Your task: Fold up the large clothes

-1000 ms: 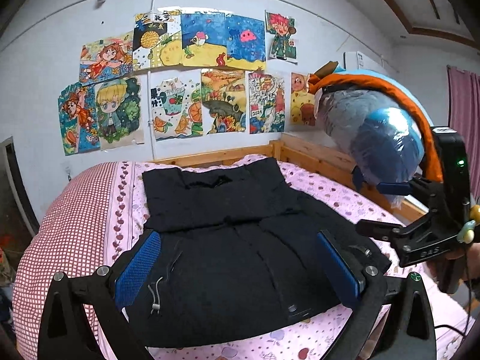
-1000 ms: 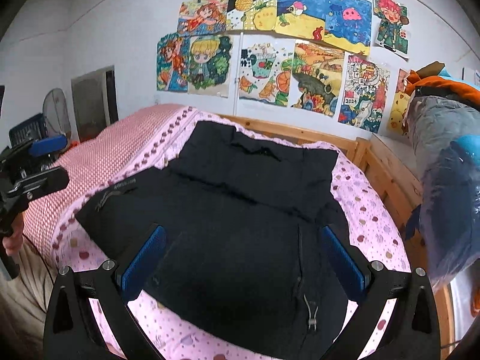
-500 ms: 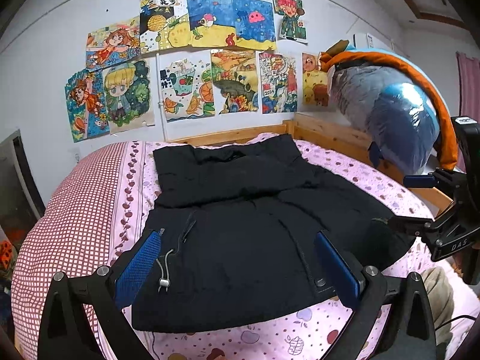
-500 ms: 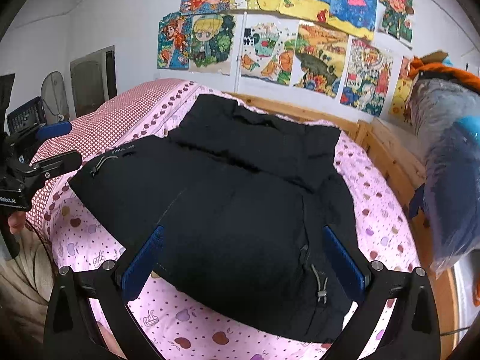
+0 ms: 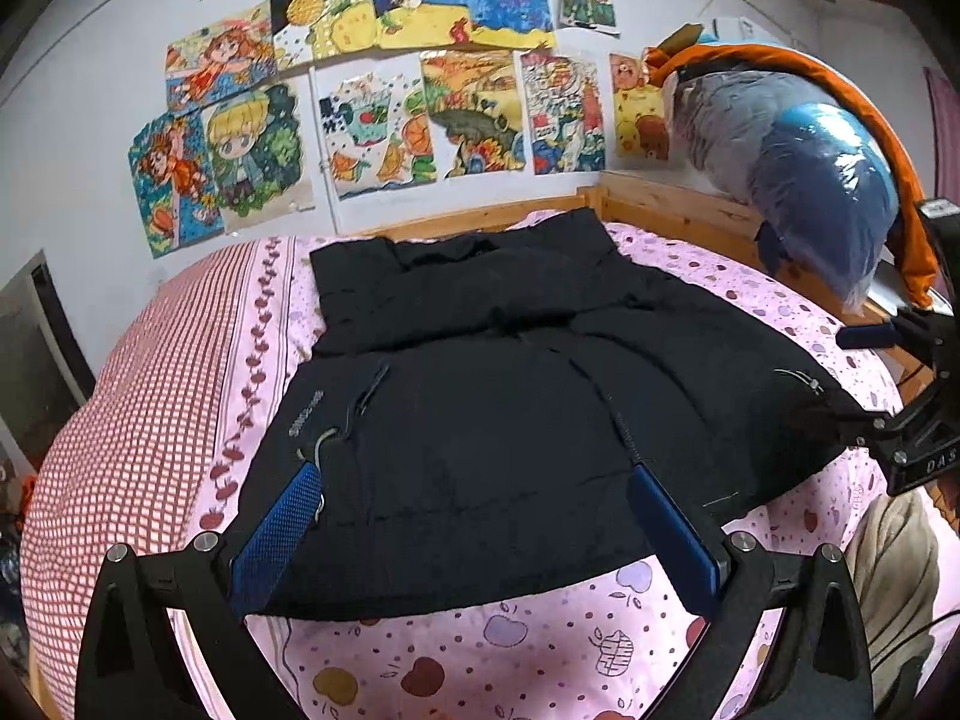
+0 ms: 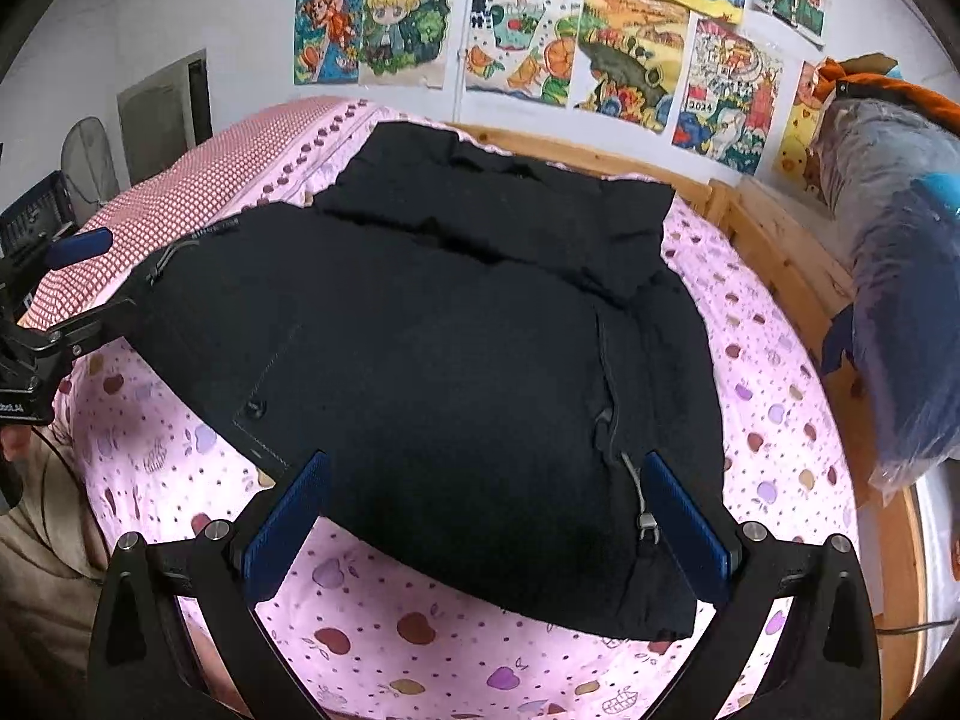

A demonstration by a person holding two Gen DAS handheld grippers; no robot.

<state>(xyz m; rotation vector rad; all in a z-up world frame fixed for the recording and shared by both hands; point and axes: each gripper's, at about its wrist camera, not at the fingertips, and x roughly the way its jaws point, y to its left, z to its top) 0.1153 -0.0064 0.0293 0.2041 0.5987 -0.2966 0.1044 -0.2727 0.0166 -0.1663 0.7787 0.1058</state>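
A large black padded jacket lies flat on the pink apple-print bed sheet, collar end toward the wall. It also shows in the right wrist view. My left gripper is open and empty, hovering over the jacket's near hem. My right gripper is open and empty, over the near hem by the drawcord toggle. Each gripper appears at the edge of the other's view: the right gripper in the left wrist view, the left gripper in the right wrist view.
A wooden bed frame runs along the far and right sides. A blue and grey bagged bundle hangs over the right rail. A red checked cover lies on the left. Drawings cover the wall.
Both grippers have pulled back toward the near edge of the bed and tilted down. More of the jacket's hem and the sheet in front now shows. Jaws stayed open.
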